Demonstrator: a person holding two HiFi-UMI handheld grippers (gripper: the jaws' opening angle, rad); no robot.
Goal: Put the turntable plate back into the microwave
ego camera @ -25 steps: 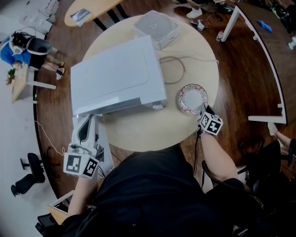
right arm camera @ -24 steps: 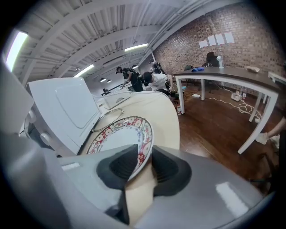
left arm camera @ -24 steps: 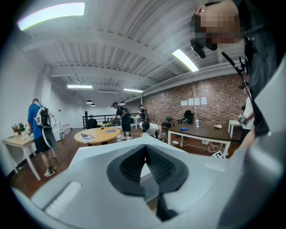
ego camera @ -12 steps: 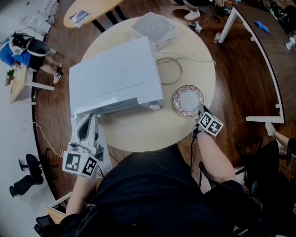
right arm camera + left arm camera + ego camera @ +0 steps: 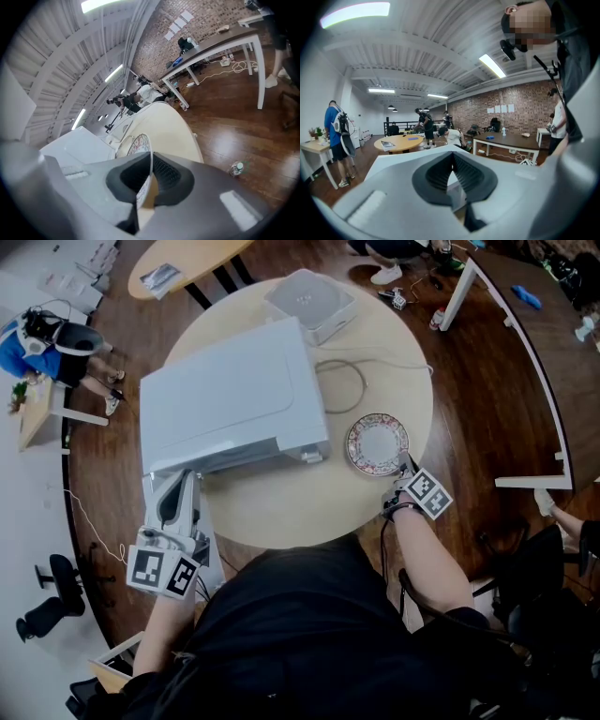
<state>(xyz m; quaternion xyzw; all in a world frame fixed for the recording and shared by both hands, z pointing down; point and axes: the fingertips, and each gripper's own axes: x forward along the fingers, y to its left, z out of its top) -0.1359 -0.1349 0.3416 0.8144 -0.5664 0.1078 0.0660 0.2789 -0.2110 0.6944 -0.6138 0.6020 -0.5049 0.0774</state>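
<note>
1. The plate [image 5: 378, 443] is white with a patterned rim. It sits over the round bench [image 5: 300, 512], just right of the microwave's front corner and outside the oven.
2. The microwave [image 5: 234, 395] is a white box on the left half of the bench, its front turned toward the person.
3. The right claw [image 5: 405, 468] meets the plate at its near edge. In the right gripper view the plate [image 5: 136, 143] runs edge-on between the dark pads [image 5: 169, 176] of the right claw [image 5: 151, 158], which are clenched on its rim. The jaws have just been closing onto that rim.
4. From either view it cannot be told whether the plate rests flat on the bench or is raised off it.
5. The left claw [image 5: 180, 478] is low at the bench's left edge, pointing at the microwave's front left corner. In the left gripper view the left claw [image 5: 451, 157] has its jaw tips pressed together. Something white shows through the gap behind the tips, and whether anything thin is pinched there cannot be told.
6. Behind the microwave, at the far side of the bench, stands a small white box [image 5: 309, 296]. A grey cable [image 5: 349, 385] loops across the bench between that box and the plate.
</note>
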